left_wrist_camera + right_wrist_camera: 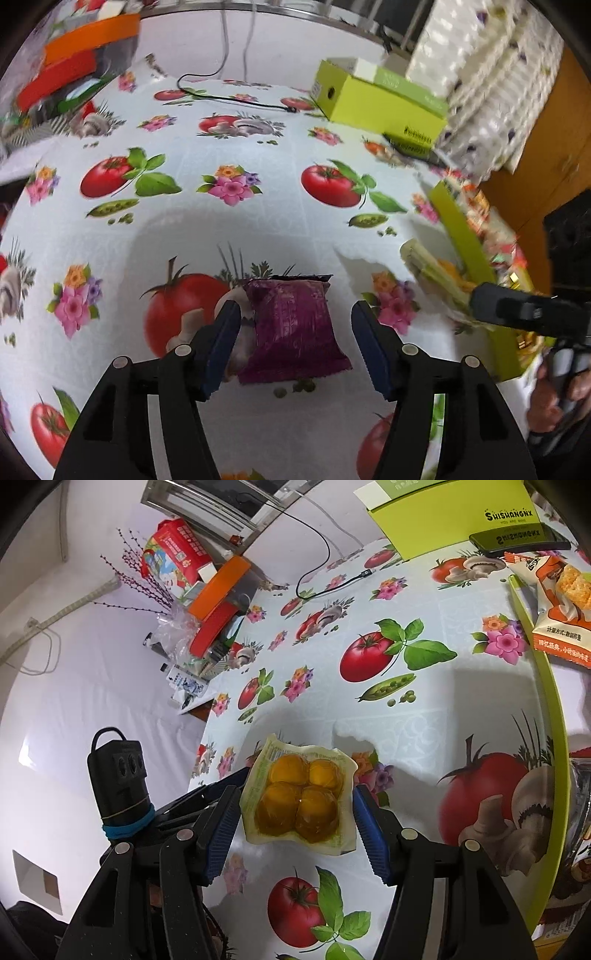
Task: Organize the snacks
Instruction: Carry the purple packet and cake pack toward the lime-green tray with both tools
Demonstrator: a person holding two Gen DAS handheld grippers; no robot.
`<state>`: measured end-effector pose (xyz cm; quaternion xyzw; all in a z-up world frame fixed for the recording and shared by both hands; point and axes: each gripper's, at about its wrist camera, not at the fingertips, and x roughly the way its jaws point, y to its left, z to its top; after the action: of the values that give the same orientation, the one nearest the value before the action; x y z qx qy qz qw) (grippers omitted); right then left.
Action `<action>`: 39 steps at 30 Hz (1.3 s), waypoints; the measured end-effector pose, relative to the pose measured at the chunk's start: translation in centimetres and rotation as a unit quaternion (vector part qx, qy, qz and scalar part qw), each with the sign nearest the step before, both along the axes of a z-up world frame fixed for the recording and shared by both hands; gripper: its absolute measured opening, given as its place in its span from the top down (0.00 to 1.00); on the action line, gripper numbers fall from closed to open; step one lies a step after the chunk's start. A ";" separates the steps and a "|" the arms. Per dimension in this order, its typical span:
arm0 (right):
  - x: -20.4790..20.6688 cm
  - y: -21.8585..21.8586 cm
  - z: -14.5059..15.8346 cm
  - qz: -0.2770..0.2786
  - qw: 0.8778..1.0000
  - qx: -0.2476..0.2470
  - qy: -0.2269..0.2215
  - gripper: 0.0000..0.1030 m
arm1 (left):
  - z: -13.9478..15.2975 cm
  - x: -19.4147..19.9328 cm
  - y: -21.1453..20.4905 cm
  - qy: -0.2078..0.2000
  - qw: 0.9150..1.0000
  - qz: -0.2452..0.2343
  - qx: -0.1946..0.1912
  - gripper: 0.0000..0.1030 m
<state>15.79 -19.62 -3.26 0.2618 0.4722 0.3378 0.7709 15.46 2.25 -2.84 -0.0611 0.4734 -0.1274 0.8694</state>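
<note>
Several snack packets [561, 602] in green box [554, 701]

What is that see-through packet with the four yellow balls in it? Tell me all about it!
The clear packet is a flat, squarish plastic pouch holding four round amber-yellow pieces, two by two. Its top edge is printed pale green with a barcode. It sits between the right gripper's blue-padded fingers, above the flowery tablecloth. Whether the fingers squeeze it is unclear.
</note>
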 end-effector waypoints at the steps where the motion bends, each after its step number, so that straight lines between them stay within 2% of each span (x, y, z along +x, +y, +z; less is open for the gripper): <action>1: -0.1 -0.1 0.0 0.000 1.000 -0.002 -0.001 0.41 | -0.2 0.1 -0.3 -0.001 1.000 -0.004 0.010 0.40; 2: -0.2 -0.2 0.1 -0.001 1.000 -0.003 -0.003 0.41 | -0.4 0.2 -0.5 -0.002 1.000 -0.003 0.019 0.45; 3: -0.3 -0.2 0.1 -0.001 1.000 -0.004 -0.004 0.41 | -0.5 0.1 -0.5 -0.004 1.000 -0.002 0.025 0.60; 6: -0.5 -0.6 0.3 -0.004 1.000 -0.009 -0.008 0.41 | -0.2 -0.4 -0.5 -0.021 0.999 -0.004 0.037 0.65; 12: -0.7 -1.0 0.7 -0.011 1.000 -0.007 -0.014 0.41 | 0.3 -0.9 -0.5 -0.031 0.999 -0.006 0.045 0.66; 23: -2.4 -2.3 2.4 -0.027 0.999 -0.016 -0.038 0.41 | 3.3 -2.4 -2.1 -0.069 0.997 -0.021 0.031 0.66; 32: -4.7 -5.2 4.1 -0.065 0.995 -0.038 -0.064 0.41 | 5.4 -3.4 -5.2 -0.090 0.994 -0.064 0.007 0.66; 39: -6.8 -8.4 5.1 -0.102 0.990 -0.062 -0.080 0.41 | 5.9 -3.9 -8.3 -0.091 0.990 -0.105 -0.016 0.66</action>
<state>8.99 -28.01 1.87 0.2323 0.4003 0.2471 0.8513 11.59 -6.03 3.04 -0.0133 0.3941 -0.2306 0.8895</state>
